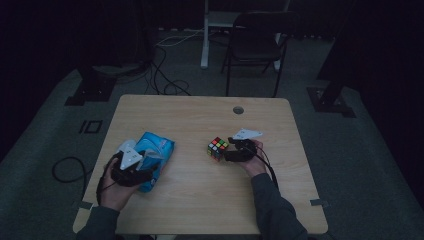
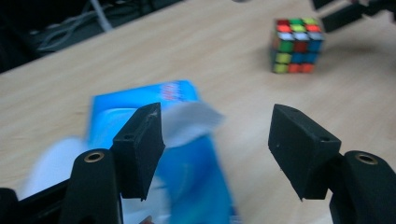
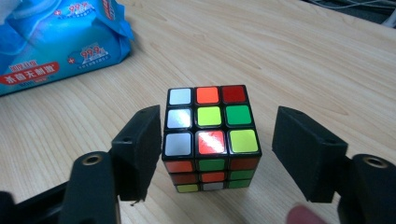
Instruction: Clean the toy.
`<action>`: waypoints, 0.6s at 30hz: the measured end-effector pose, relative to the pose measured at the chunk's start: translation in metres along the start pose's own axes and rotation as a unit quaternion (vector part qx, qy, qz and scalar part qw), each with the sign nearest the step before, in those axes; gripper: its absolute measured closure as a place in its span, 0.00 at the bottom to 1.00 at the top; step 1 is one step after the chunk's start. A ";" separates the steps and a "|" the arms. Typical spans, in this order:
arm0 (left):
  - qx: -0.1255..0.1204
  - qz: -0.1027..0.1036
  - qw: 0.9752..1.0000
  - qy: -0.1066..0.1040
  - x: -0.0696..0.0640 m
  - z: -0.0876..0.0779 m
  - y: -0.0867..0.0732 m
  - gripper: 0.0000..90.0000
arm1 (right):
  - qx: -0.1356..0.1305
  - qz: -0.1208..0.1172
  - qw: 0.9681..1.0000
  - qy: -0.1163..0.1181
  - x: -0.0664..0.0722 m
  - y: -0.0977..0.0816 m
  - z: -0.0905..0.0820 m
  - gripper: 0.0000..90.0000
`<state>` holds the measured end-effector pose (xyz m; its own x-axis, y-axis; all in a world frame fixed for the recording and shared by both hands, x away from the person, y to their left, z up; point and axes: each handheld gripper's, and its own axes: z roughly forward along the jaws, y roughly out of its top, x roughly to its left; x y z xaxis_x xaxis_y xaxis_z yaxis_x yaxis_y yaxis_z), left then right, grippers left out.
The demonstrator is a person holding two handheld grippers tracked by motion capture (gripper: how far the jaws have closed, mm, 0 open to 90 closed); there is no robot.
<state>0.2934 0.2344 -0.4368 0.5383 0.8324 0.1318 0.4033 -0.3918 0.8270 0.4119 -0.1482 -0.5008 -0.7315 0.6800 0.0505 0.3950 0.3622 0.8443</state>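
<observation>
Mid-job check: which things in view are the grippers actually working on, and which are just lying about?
In play:
- puzzle cube, between the open right gripper jaws
- blue wipes pack, at the open left gripper

Lying about:
- folding chair behind the table
- floor cables

We look down on a pale wooden tabletop [image 1: 200, 120] with a round cable hole [image 1: 238, 110] near its far edge. The room is dim. Grey carpet [image 1: 350, 165] covers the floor, where black cables [image 1: 162, 82] trail. Beyond stand a dark folding chair [image 1: 255, 45] and a white post [image 1: 205, 37].
</observation>
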 end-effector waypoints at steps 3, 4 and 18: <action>0.002 -0.006 1.000 0.024 0.016 -0.003 -0.002 0.40 | -0.002 -0.001 1.000 0.002 0.001 0.001 -0.002 0.37; 0.005 -0.009 0.999 0.031 0.020 -0.002 -0.003 0.38 | -0.004 -0.005 1.000 -0.001 0.002 0.001 -0.003 0.34; 0.087 -0.034 0.995 0.020 0.036 0.043 -0.015 0.66 | -0.014 -0.002 1.000 -0.013 0.002 -0.003 -0.008 0.31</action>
<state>0.3387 0.2536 -0.4679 0.4768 0.8728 0.1045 0.5611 -0.3937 0.7281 0.4049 -0.1530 -0.4989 -0.7182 0.6949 0.0346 0.3769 0.3468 0.8589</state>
